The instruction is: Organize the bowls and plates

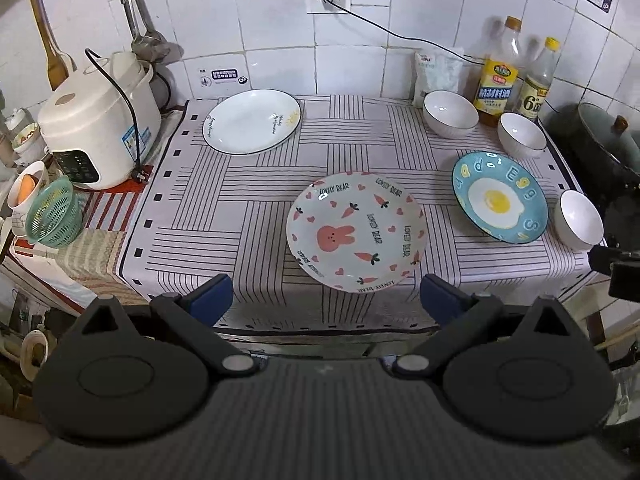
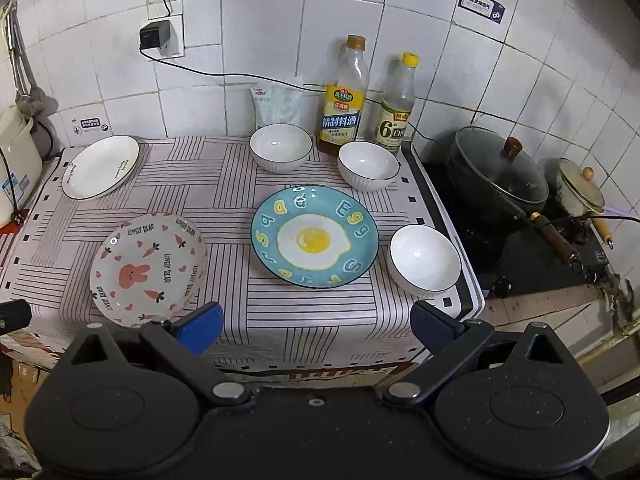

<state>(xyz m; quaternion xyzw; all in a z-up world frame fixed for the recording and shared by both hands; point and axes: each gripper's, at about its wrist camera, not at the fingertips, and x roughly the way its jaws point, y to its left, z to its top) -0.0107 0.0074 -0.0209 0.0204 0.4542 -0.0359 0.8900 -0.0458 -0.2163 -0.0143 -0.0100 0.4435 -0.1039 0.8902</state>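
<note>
- Closest in, both claws are spread wide with nothing in them. The left gripper [image 1: 326, 300] hangs just off the front edge of the table, blue pads either side of the bunny plate's near rim but not touching it. The right gripper [image 2: 318, 328] sits the same way, released, lined up below the egg plate.
- Everything's on a striped tablecloth [image 1: 224, 216] that drapes over the front edge.
- Nearest dish is the bunny plate [image 1: 356, 232], pink rabbit, carrots, "LOVELY BEAR" text, sitting flat near the front middle.
- Right of it, well apart, is the blue fried-egg plate [image 2: 315, 236], also flat.
- Just beside that plate's right side is a white bowl [image 2: 425, 258], upright, close to the cloth's right edge. Can't tell if they touch.
- Further back, two more white bowls: one [image 2: 368, 165] behind the egg plate, the other [image 2: 281, 147] to its left, both upright and empty.
- Back left corner has a plain white plate with a dark rim [image 1: 252, 120], on its own.
- Against the tiled wall behind the bowls: a cooking wine bottle [image 2: 345, 96], a vinegar bottle [image 2: 397, 106], and a white bag [image 2: 278, 106].
- Off the cloth, a white rice cooker [image 1: 98, 128] on the left and a lidded dark pot [image 2: 498, 176] on the stove to the right.
</note>
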